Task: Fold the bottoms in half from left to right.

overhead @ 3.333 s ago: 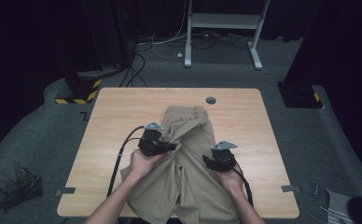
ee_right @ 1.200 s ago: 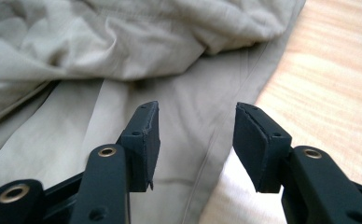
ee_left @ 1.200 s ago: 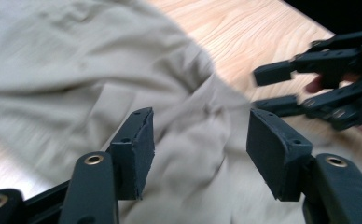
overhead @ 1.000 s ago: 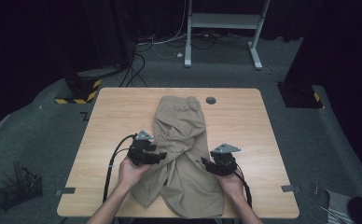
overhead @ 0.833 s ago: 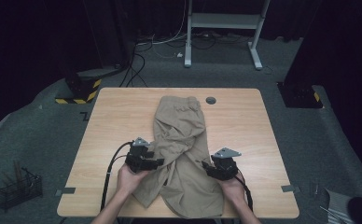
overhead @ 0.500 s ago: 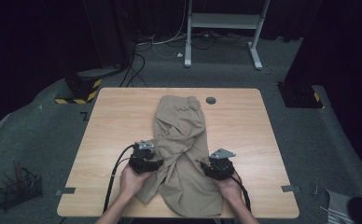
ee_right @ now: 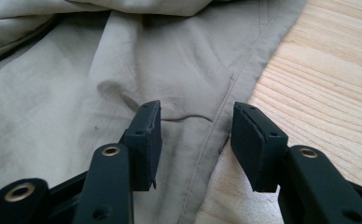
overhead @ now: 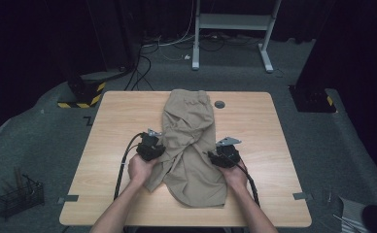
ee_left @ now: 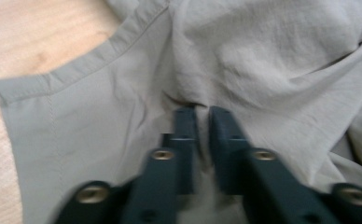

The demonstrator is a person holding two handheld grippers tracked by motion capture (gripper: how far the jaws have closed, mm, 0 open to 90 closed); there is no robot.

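The left gripper (ee_left: 198,116) has its jaws clenched on a pinch of the crumpled khaki cotton trousers (overhead: 191,141), apparently. The right gripper (ee_right: 195,126) gapes, jaws straddling a side seam. The trousers lie mid-desk (overhead: 269,126), waistband toward 12 o'clock. Close the right squarely on the seam before pulling.

Dark lab: floor cables (overhead: 143,63), hazard-striped stand base (overhead: 82,94).

Black wire basket (overhead: 20,196) on floor, white desk frame (overhead: 232,26) behind.
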